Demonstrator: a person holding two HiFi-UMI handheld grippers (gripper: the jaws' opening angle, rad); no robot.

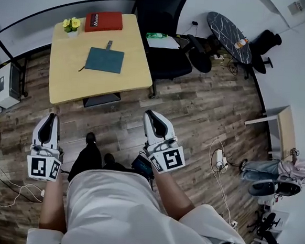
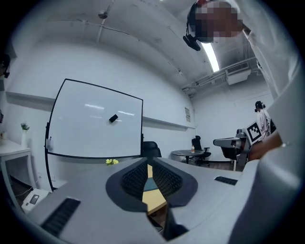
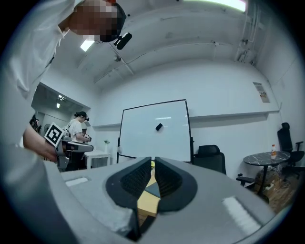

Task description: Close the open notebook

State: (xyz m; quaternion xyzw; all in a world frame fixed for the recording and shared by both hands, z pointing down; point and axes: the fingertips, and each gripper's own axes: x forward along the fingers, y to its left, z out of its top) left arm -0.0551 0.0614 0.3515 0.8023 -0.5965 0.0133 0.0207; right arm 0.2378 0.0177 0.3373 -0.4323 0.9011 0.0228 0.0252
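Pale yellow wood makes up the table [image 1: 66, 85], a smooth top with rounded corners standing on a floor [image 1: 206, 112] of brown, grainy planks.

Near the middle of the table lies the notebook [image 1: 105, 60], a flat teal rectangle with a matte cover facing up. It looks closed from the head view. A short dark strap [image 1: 109, 45] sticks out past its far edge, and a thin ribbon [image 1: 82, 68] trails from its near left corner.

A red book [image 1: 103, 22] lies flat at the far edge. Just beside it, in the far left corner, yellow flowers [image 1: 71, 24] stand in a small white pot. A black padded office chair [image 1: 164, 35] stands at the far right corner, with a white sheet and a green bottle [image 1: 156, 35] on a black surface by it. Well apart to the right is a dark, marble-patterned oval table [image 1: 228, 35].

Both tools hang over the floor, short of the table's near edge and well apart from the notebook. The left gripper [image 1: 51, 117] has its ribbed black pads a narrow slit apart, with nothing between them. The right gripper [image 1: 152, 114] has its jaws drawn together and empty. Each carries a white cube with square black markers. Through both gaps, only the yellow table and a teal sliver show.
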